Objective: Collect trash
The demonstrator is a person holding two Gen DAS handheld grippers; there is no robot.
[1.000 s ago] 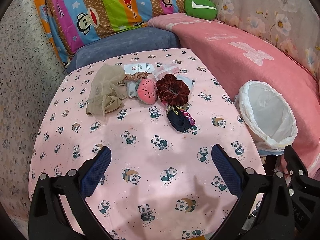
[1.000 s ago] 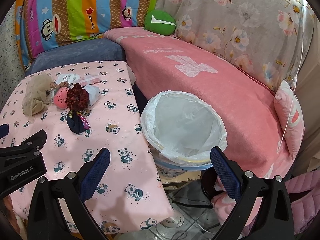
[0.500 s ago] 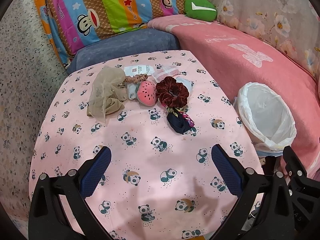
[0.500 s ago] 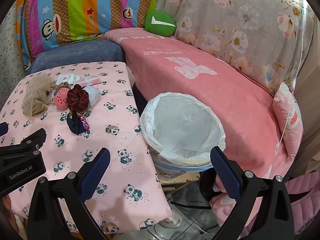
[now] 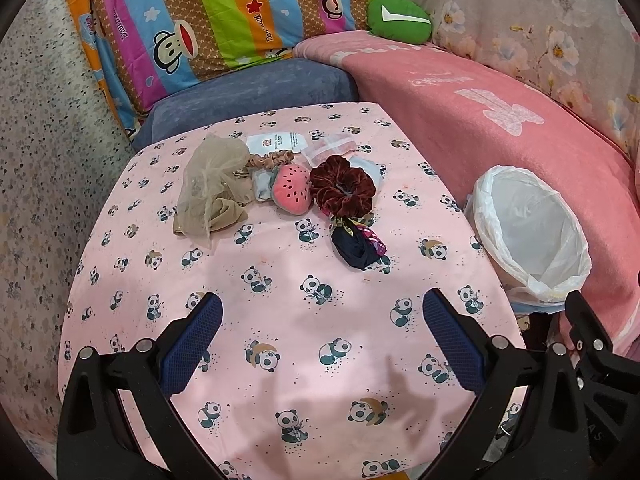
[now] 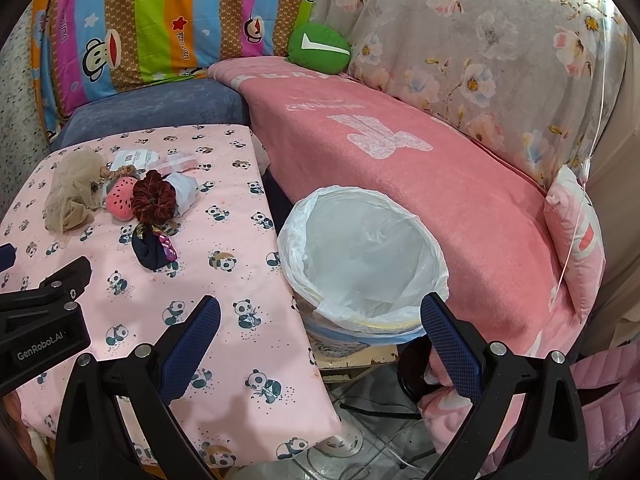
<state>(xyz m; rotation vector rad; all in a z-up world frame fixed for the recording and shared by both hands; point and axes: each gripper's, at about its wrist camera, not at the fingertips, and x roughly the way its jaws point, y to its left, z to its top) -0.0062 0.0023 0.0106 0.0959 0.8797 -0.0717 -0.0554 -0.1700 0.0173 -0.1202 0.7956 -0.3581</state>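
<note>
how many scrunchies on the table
2 clearly: a dark red velvet scrunchie mid-pile, and a tan scrunchie behind the watermelon plush. More could be hidden in the pile.

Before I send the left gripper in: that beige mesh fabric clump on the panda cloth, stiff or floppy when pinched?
Likely floppy: the beige mesh clump lies crumpled in loose, see-through folds. Probably very light, being thin and sheer. A pinch may lift only one layer and leave the rest trailing, perhaps dragging the tan scrunchie that touches it. The left gripper has its jaws wide open, which should span it.

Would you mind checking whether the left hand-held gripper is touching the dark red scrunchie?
Apart: the left wrist view shows bare cloth between the left hand-held gripper and dark red scrunchie.
</note>
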